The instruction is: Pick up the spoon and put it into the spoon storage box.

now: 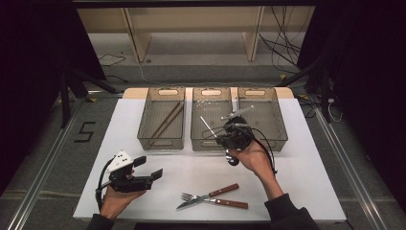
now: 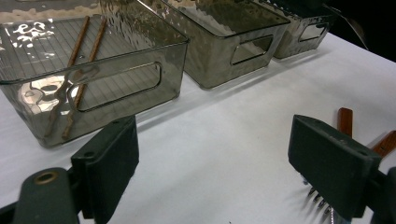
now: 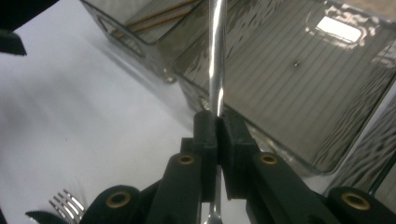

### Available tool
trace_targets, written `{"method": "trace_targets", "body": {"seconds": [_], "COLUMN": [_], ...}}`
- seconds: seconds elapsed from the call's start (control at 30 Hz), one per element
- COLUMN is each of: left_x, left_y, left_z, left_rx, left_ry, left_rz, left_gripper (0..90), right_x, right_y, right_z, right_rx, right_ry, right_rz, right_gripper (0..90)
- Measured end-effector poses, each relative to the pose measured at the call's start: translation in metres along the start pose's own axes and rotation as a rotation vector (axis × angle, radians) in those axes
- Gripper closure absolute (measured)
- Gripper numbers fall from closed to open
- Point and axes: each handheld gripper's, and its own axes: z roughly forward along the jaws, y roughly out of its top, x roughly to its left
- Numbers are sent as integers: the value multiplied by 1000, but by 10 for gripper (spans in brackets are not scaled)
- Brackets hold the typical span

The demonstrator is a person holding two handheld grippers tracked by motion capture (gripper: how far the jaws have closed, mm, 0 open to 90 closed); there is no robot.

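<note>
The right hand-held gripper (image 1: 229, 135) hangs over the near wall of the middle bin (image 1: 196, 139), its jaws clamped on a metal spoon (image 3: 216, 56) — in the right gripper view the shiny handle runs straight up from between the two pressed-together pads and crosses above the ribbed floor of that bin. In the high view the spoon's bowl (image 1: 232, 158) pokes out below the person's right hand (image 1: 251, 158), just above the white tabletop (image 1: 191, 172), while the handle tip points up and left over the bin. The left hand-held gripper (image 1: 148, 168) rests low at the near left of the tabletop, jaws wide apart and holding nothing; in the left gripper view its two black pads frame bare white surface. Three clear grey bins stand side by side at the far edge: the left bin (image 1: 143, 136) holds a pair of brown chopsticks (image 1: 166, 120) lying lengthwise, and the right bin (image 1: 280, 129) sits touching the middle one. On the tabletop near the person, between the two hands, lie a fork (image 1: 215, 201) and a knife (image 1: 208, 195) with wooden handles — crossed over each other, the fork's tines pointing left.
</note>
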Motion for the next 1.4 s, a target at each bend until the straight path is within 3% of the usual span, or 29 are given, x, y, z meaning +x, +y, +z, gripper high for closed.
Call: {"method": "trace_targets", "body": {"seconds": [0.7, 1.4], "left_x": [-1, -1], "left_y": [-2, -2], "left_z": [-3, -3], "left_rx": [-2, -7], "left_ry": [-5, -8], "left_rz": [-1, -4], "left_gripper": [160, 160], "right_x": [-25, -45], "right_y": [52, 79], "right_z": [12, 42], "right_rx": [-38, -42], "right_ry": [-48, -83], "right_rz": [50, 127], "right_gripper": [861, 860]}}
